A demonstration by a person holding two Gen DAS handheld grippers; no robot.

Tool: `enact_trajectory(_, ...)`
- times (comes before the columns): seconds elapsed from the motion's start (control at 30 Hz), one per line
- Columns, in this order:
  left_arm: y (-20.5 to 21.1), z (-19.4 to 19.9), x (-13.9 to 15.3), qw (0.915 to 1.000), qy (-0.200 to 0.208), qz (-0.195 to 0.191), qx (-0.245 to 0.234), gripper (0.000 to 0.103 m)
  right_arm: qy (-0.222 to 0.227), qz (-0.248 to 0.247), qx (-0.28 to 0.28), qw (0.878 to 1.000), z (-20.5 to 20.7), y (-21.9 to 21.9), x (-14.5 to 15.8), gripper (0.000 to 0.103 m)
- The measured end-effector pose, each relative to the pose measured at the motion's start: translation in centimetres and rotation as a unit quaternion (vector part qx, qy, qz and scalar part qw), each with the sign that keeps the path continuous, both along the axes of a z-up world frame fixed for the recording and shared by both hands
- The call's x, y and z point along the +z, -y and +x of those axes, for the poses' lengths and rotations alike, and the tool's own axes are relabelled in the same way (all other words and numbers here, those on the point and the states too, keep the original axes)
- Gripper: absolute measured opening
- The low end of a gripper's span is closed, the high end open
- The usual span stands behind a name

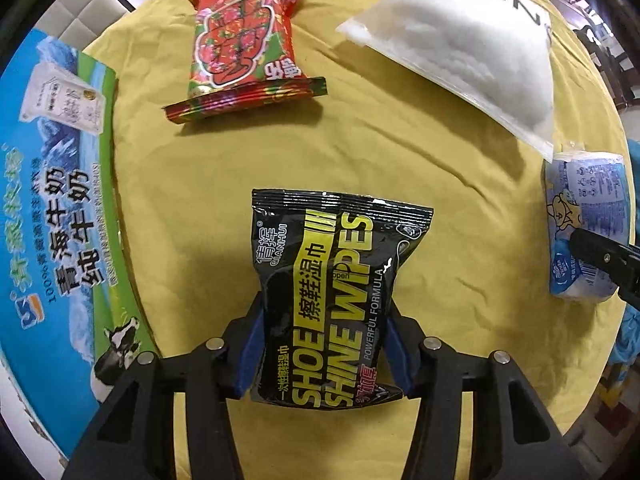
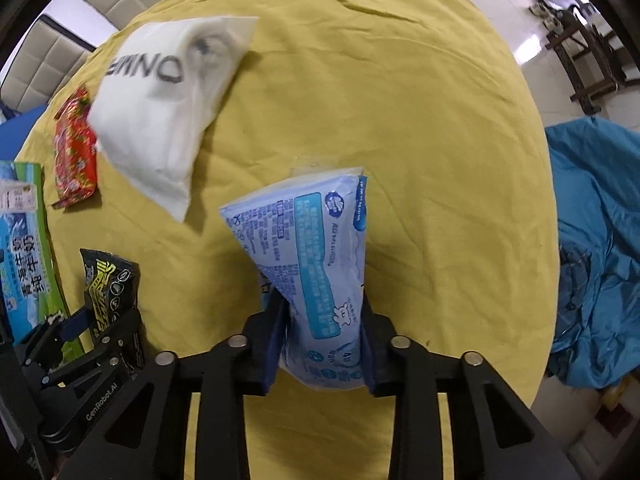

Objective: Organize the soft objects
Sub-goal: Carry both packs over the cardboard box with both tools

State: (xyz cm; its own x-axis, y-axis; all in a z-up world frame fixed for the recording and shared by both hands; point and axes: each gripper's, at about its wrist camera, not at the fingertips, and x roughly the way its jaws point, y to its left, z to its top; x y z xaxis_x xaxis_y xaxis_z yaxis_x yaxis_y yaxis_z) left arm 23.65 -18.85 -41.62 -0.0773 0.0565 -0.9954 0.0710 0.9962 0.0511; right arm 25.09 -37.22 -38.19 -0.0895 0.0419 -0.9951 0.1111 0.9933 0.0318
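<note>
My left gripper (image 1: 326,316) is shut on a black and yellow shoe wipes pack (image 1: 332,280), squeezing its lower half above the yellow cloth (image 1: 400,152). My right gripper (image 2: 324,312) is shut on a light blue tissue pack (image 2: 316,264), pinched at its lower part and held up. The tissue pack also shows at the right edge of the left wrist view (image 1: 588,224), and the wipes pack at the lower left of the right wrist view (image 2: 112,284). A red snack bag (image 1: 244,44) and a white pillow bag (image 1: 464,44) lie farther back on the cloth.
A blue and green milk carton box (image 1: 56,200) stands along the left edge of the table. A blue cloth heap (image 2: 596,248) lies off the table to the right. Padded chairs (image 2: 100,8) stand behind the table.
</note>
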Motion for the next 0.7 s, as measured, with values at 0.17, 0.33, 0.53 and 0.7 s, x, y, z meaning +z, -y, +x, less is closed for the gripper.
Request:
enact_trajectory(0.17,-0.3,-0.9,1.6,0.9999,0.015,-0.006,0.004,0.049,0.018,0.015,0.0,1.0,-0.9,-0.6,2.1,0.028)
enact_trajectory(0.33,-0.9,-1.8,4.3,0.999,0.041,-0.018,0.003,0.049,0.036,0.044,-0.009,0.998,-2.2,-1.4,4.2,0.028)
enact_trajectory(0.53,-2.0,-2.9,9.4,0.9959,0.08,-0.042,0.011,0.049,0.055,0.079,-0.005,0.995,-3.4,-1.3,7.1,0.028)
enact_trajectory(0.7,-4.2,-3.7,14.1,0.9917,0.112,-0.059,0.021,0.049,0.075,0.103,0.001,0.992,-3.8,-3.8,10.1,0.028)
